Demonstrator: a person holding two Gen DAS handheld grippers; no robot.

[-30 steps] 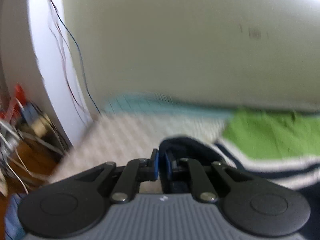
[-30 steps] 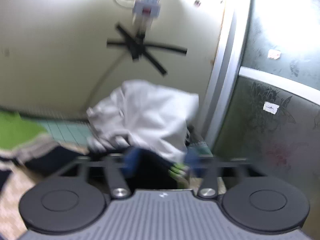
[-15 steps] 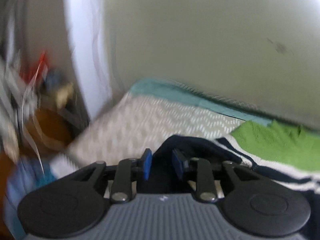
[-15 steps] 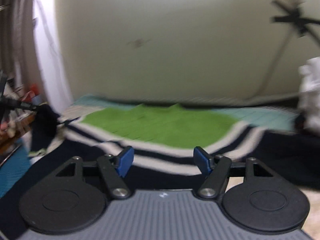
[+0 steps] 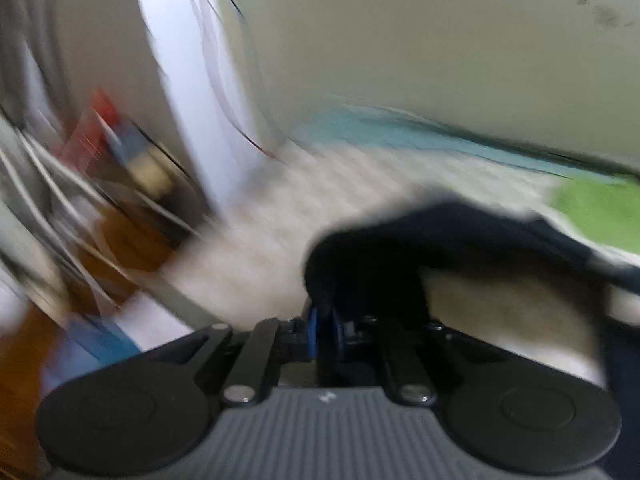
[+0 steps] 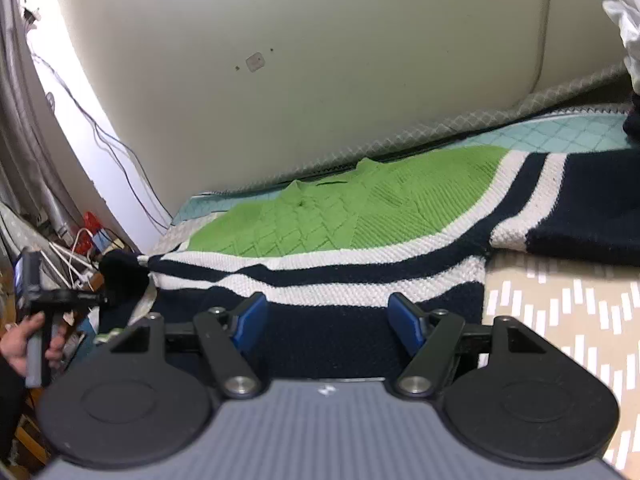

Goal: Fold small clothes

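A knitted sweater (image 6: 360, 216) with a green yoke and navy and white stripes lies flat on the bed. My right gripper (image 6: 328, 320) hovers open just over its navy hem, nothing pressed between the blue pads (image 6: 250, 320). At the far left of that view a hand (image 6: 20, 344) holds my left gripper (image 6: 102, 300), which pinches the navy sleeve end (image 6: 122, 272). The blurred left wrist view shows the left gripper (image 5: 322, 332) with its jaws closing tight on that dark sleeve (image 5: 380, 248), which bulges up in front of it.
The bed cover (image 6: 560, 320) is beige with white dashes; a teal quilt (image 6: 580, 132) runs along the wall. A white clothes pile (image 6: 628, 20) sits at the far right. Cables and clutter (image 6: 84, 240) crowd the floor past the bed's left edge.
The right gripper swung from the white clothes pile to the sweater and sank toward its hem. The left gripper opened briefly, then shut again on the navy sleeve while dipping lower.
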